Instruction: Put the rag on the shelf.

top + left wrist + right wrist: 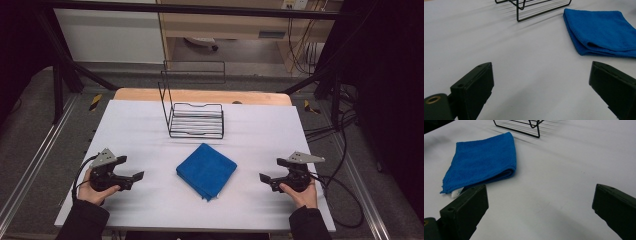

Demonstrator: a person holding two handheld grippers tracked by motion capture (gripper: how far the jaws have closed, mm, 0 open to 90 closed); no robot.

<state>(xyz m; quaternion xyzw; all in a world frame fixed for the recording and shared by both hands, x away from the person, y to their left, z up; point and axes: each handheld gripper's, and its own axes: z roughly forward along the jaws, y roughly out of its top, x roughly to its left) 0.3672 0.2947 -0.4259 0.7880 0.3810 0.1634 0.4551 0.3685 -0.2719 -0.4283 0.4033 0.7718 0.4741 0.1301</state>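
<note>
A folded blue cloth (206,170) lies on the white table top, turned like a diamond, with a small white tag at its near corner. Behind it stands a black wire rack (195,119) with a tall back frame. My left gripper (131,168) rests low at the table's left, jaws wide open and empty, pointing toward the cloth (600,32). At the right, my right gripper (270,170) mirrors it, open and empty, with the cloth (482,161) ahead to its left. The rack's base (534,7) shows at the top of the left gripper view.
The white table top (140,135) sits on a wooden board whose far edge (200,95) shows behind the rack. Black frame posts stand at both sides. Cables (345,195) trail off the table's right edge.
</note>
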